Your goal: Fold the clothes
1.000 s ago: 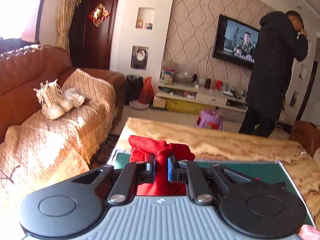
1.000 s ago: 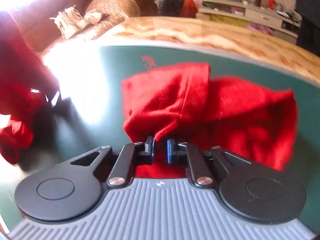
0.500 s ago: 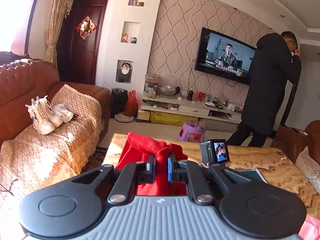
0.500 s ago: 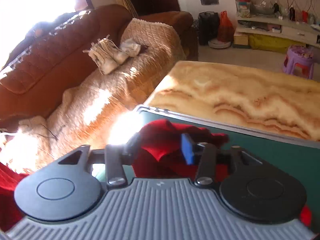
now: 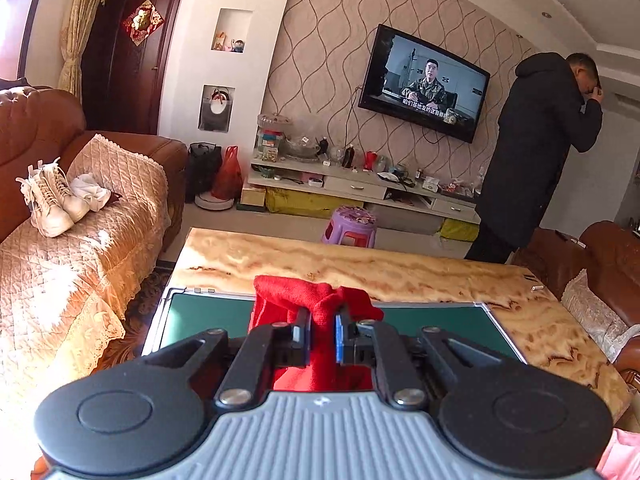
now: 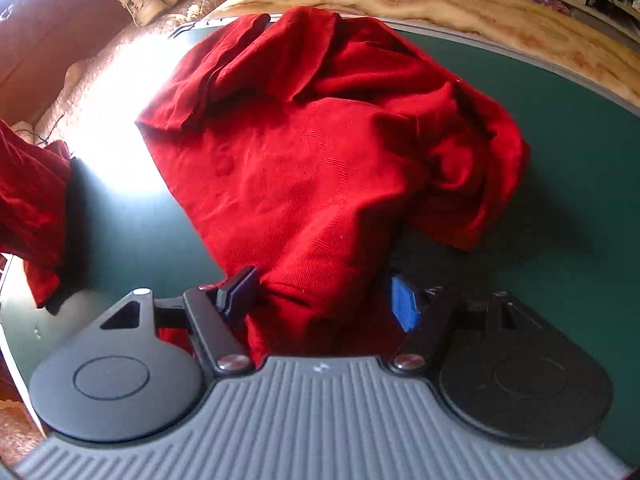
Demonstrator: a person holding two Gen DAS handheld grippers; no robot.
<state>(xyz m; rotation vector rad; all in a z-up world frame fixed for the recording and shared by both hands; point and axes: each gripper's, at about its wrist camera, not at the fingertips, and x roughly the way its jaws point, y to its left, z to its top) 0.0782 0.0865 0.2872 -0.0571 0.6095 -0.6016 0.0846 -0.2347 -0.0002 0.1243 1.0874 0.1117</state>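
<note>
While left tongs [image 5: 322,330] pinch red garment [image 6: 320,152], right tongs [image 6: 324,300] closing round it, green mat [image 6: 560,160]

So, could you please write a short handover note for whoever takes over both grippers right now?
Left gripper: shut on a bunched edge of the red garment, holding it up above the green mat.
Right gripper: jaws wide and closing, a fold of the garment between them; the blue pad is still clear of the cloth.
The garment's bulk lies crumpled on the mat, which sits on the marble-patterned table.
Done: no neat fold visible yet.
Left: secure the right grip, spread the garment flat, then fold it.
</note>
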